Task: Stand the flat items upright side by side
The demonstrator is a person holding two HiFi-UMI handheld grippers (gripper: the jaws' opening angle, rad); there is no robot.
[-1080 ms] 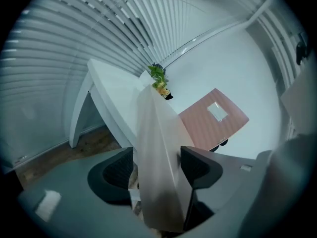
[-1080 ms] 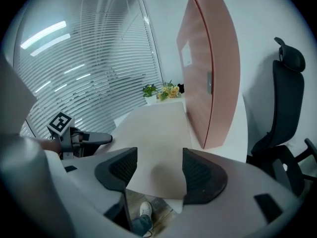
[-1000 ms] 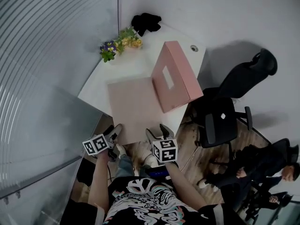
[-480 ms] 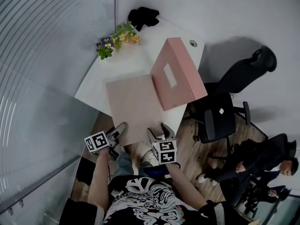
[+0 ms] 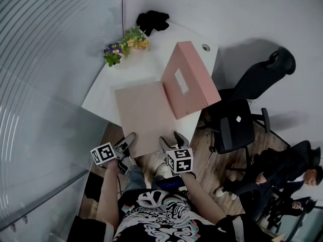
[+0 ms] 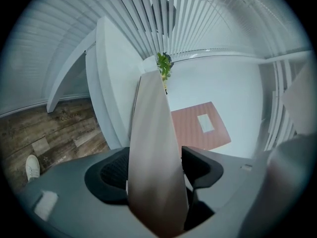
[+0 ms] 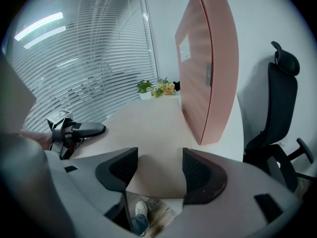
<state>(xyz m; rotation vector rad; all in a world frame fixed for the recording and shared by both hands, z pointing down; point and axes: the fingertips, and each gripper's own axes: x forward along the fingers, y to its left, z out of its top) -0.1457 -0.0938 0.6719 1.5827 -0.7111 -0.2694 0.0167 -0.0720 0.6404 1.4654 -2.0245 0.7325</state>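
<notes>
At the near edge, a person's patterned shirt and two bare forearms are seen, each hand carrying a gripper. The left gripper is set at the near left corner of the lying pink box. It is rolled onto its side, so that its fingers are closed on the box's edge, one on each face, and the box fills the gap between them. The right gripper is held at the box's near right corner. Its fingers are spread, with the box's near edge seen between them and no pad pressed on it.

The lying pink box is laid flat on the white bench, its near end jutting past the bench's edge over the wooden floor. Below that end a white shoe is seen.

Just beside it, along its right side, the standing pink box is set upright on a long edge, with a white label on the face turned towards the lying box.

Farther back on the bench, a small pot of flowers is placed near the left edge, and a black object lies in the far corner. To the right of the bench a black office chair is parked. Slatted blinds run along the left side.
</notes>
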